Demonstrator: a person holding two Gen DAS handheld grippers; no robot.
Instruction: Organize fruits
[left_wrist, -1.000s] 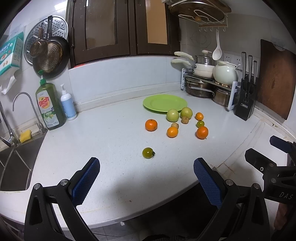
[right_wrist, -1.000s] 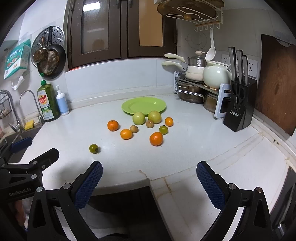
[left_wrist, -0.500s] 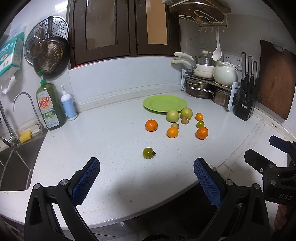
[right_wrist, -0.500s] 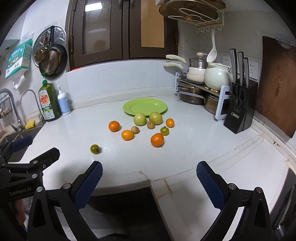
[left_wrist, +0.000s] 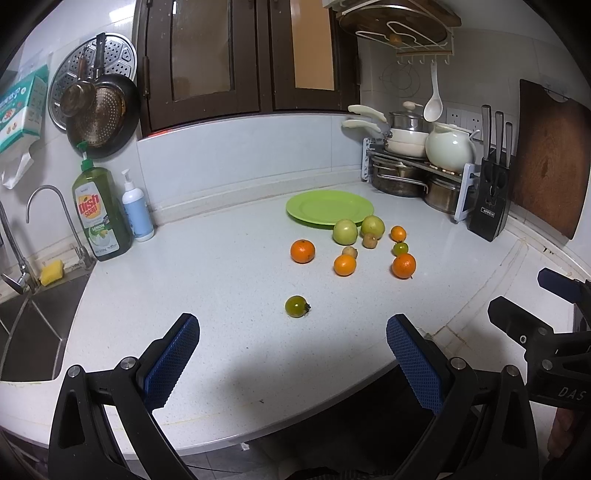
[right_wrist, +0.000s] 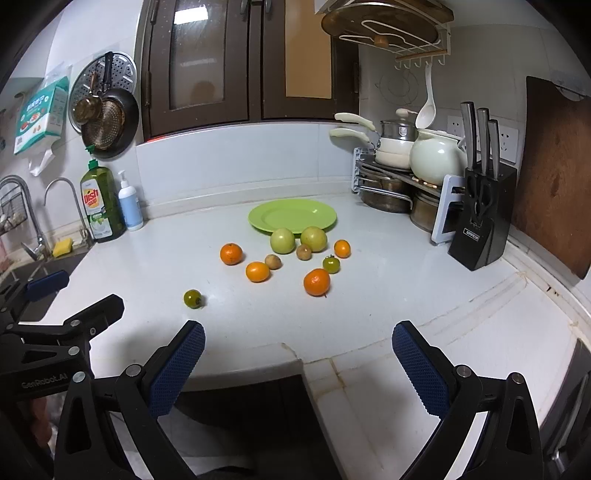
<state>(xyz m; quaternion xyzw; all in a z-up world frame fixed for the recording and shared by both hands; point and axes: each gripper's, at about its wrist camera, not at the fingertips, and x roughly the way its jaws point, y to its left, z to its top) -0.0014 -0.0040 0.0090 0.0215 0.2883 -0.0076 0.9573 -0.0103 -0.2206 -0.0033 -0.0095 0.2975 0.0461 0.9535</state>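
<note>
An empty green plate (left_wrist: 329, 207) (right_wrist: 292, 215) lies at the back of the white counter. In front of it sit two green apples (left_wrist: 345, 232) (right_wrist: 283, 240), several oranges (left_wrist: 302, 251) (right_wrist: 316, 282), two small brown fruits (right_wrist: 273, 261) and a small green tomato (right_wrist: 331, 264). Another green tomato (left_wrist: 296, 306) (right_wrist: 192, 298) lies alone, nearest the front edge. My left gripper (left_wrist: 291, 354) hovers open over the front edge, just short of that tomato. My right gripper (right_wrist: 298, 360) is open too, at the counter's front corner, holding nothing.
A sink (left_wrist: 26, 332) and tap are at the left, with a dish soap bottle (left_wrist: 99, 218) and a white pump bottle (left_wrist: 136, 214) beside them. A pot rack (right_wrist: 402, 184) and a knife block (right_wrist: 480, 236) stand at the back right. A wooden board (right_wrist: 554, 173) leans on the right wall.
The right wrist view has shifted slightly closer to the fruits and a little left. The left gripper has hardly moved. Both stay open.
</note>
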